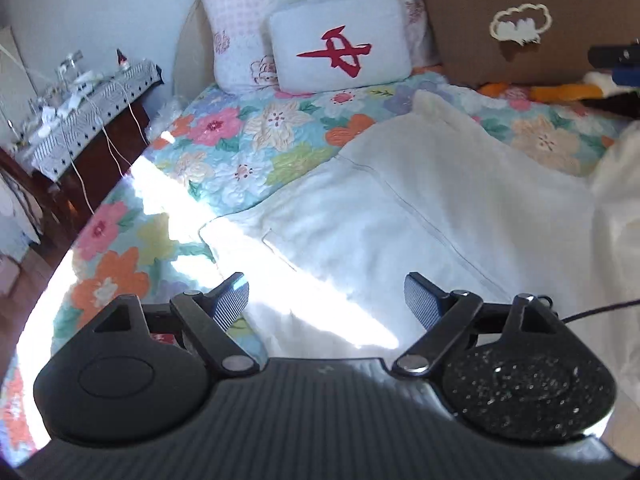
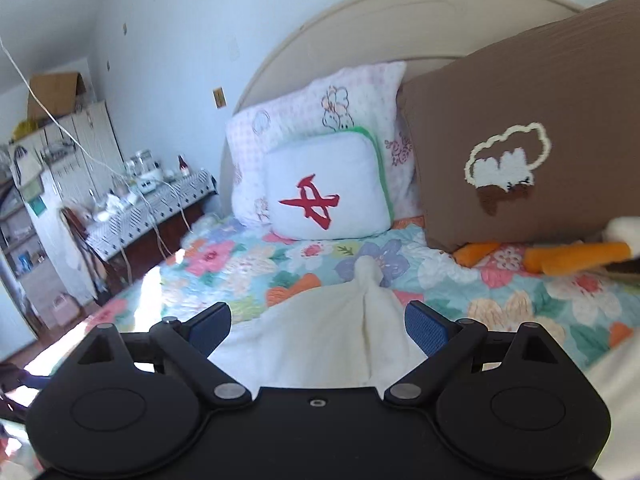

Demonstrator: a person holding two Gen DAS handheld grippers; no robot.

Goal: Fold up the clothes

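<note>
On the floral bedspread [image 1: 240, 140], spread flat below the pillows [image 1: 340, 48]: white garment [image 1: 400, 208]. Above it, left gripper [image 1: 326, 300] and right gripper [image 2: 318, 326], both splayed wide, empty, clear of cloth.

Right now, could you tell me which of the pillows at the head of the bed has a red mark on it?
The small white pillow, propped in front of the pink flowered one; the brown pillow beside them carries a white cloud shape instead.
</note>
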